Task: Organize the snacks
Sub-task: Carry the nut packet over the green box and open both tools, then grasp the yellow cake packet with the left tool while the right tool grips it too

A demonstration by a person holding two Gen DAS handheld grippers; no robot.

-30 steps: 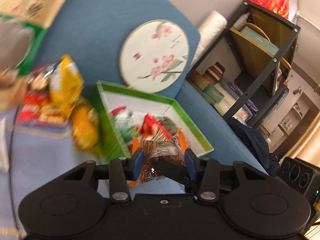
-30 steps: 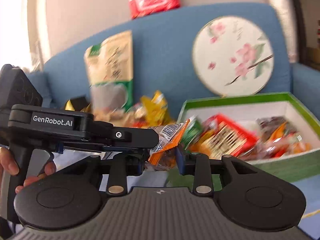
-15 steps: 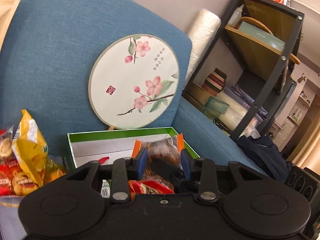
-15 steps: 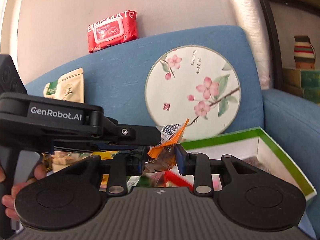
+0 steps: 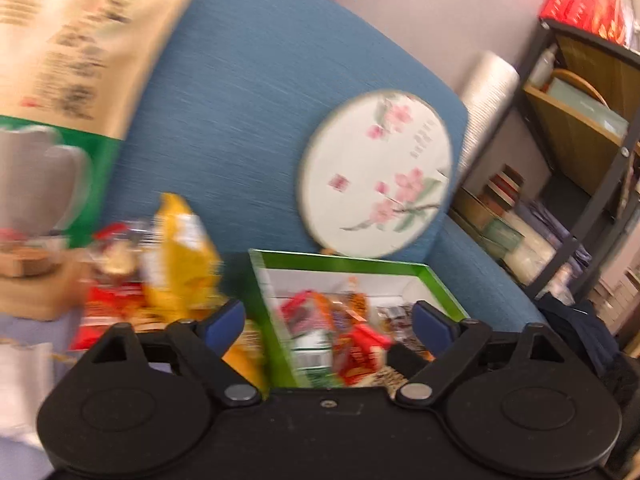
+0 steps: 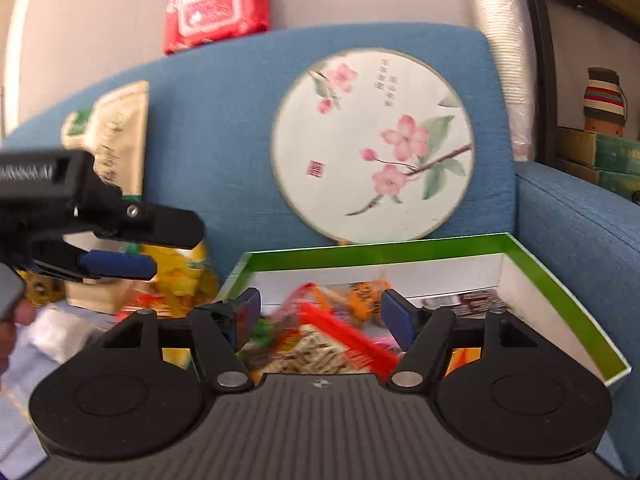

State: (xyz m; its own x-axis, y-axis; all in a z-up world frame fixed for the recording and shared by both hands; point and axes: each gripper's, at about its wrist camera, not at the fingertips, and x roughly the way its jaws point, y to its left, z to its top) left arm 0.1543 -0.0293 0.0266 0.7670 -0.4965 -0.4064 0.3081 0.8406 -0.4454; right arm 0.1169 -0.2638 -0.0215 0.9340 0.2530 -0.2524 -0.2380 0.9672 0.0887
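Green-rimmed box [image 6: 532, 264] sits on the blue sofa [image 6: 224, 128], packed with snack packets [image 6: 320, 344], mostly red and orange wrappers, too blurry for me to read. More snacks [image 5: 176, 268] are piled loose on the seat just left of the box, a yellow bag on top.

Both my grippers sit in front of the box, pointing at it. Right gripper [image 6: 320, 312] has its jaws spread wide and has just been opening, nothing between the blue pads, only the box contents showing through the gap. Left gripper [image 5: 330, 320] is the same story, jaws just opened all the way and gripping nothing. From the right wrist view I can see the left gripper [image 6: 132, 252] coming in from the left edge, off to the left of the box and over the loose pile.

Behind the box a round fan [image 6: 374, 146] with pink blossoms leans on the backrest, touching the box's back edge. A tall tan and green bag [image 5: 80, 60] stands further left. A red wipes pack [image 6: 218, 12] lies on top of the backrest, and a dark shelf unit [image 5: 576, 160] is off to the right.
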